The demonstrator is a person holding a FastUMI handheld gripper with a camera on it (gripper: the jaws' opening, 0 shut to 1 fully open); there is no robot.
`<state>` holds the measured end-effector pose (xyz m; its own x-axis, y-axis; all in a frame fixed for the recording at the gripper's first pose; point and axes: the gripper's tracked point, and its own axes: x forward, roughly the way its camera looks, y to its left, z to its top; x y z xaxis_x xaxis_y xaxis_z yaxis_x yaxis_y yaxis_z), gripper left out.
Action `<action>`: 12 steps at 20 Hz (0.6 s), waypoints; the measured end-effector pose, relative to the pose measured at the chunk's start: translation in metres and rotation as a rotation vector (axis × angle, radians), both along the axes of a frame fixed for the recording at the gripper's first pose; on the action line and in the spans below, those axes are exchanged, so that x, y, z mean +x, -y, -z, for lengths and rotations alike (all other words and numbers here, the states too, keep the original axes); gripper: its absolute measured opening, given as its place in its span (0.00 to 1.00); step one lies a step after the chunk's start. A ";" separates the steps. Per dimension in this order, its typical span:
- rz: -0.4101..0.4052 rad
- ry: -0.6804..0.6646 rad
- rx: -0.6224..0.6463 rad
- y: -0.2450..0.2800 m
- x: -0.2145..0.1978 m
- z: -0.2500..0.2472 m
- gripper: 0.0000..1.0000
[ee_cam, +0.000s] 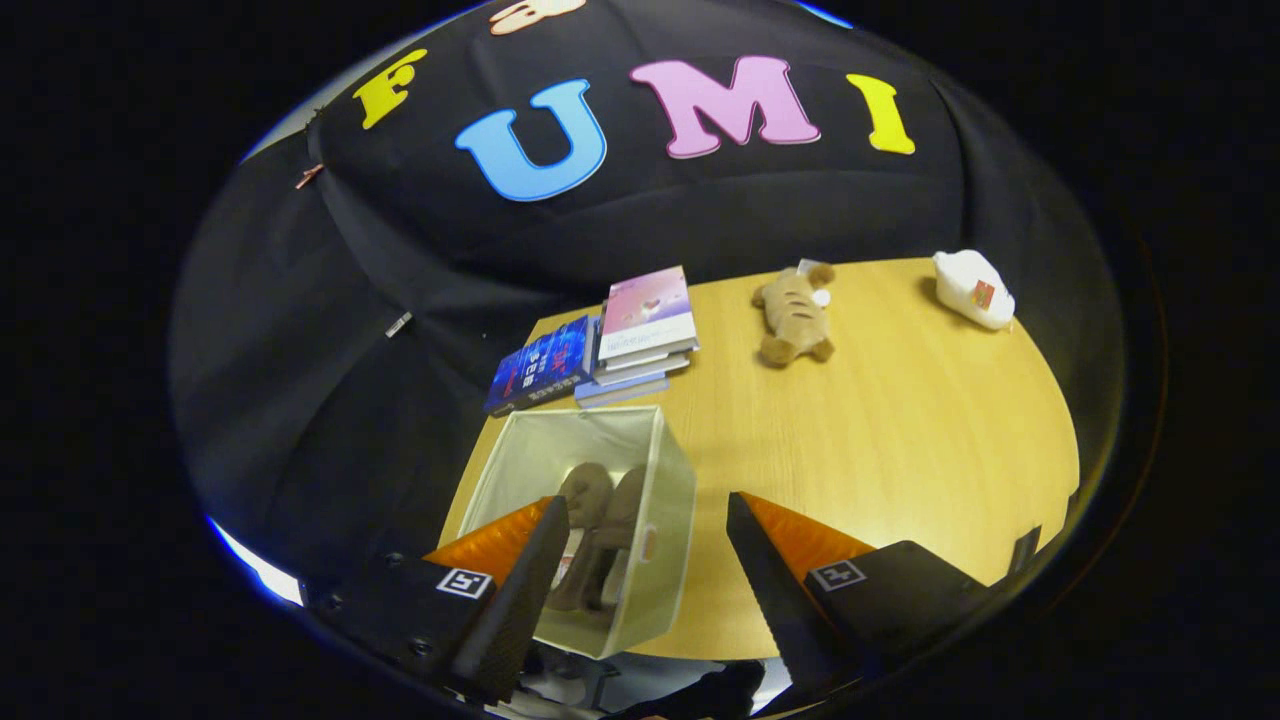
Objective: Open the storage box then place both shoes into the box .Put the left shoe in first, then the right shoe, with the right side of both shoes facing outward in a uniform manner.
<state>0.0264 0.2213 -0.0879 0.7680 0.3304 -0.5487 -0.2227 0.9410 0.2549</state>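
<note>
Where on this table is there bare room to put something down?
Widest bare wood lies right of the storage box, ahead of the open tool, short of the plush toy and white object. It is crowded behind the box, where the books sit.

A light wooden table [900,440] is seen against the black cloth wall. At its near left edge a translucent storage box [655,540] is set, open at the top. Beyond the box a stack of books [645,330] is placed, with a blue book [540,370] just beside it. Further along, a plush toy [793,315] is laid, and well apart from it a white packet [972,288].
</note>
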 end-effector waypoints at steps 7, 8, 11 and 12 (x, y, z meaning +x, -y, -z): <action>0.048 0.232 -0.083 0.106 0.028 -0.057 0.98; 0.054 0.257 -0.094 0.118 0.029 -0.060 0.99; 0.084 0.342 -0.083 0.152 0.038 -0.080 0.99; 0.094 0.371 -0.072 0.163 0.039 -0.088 0.98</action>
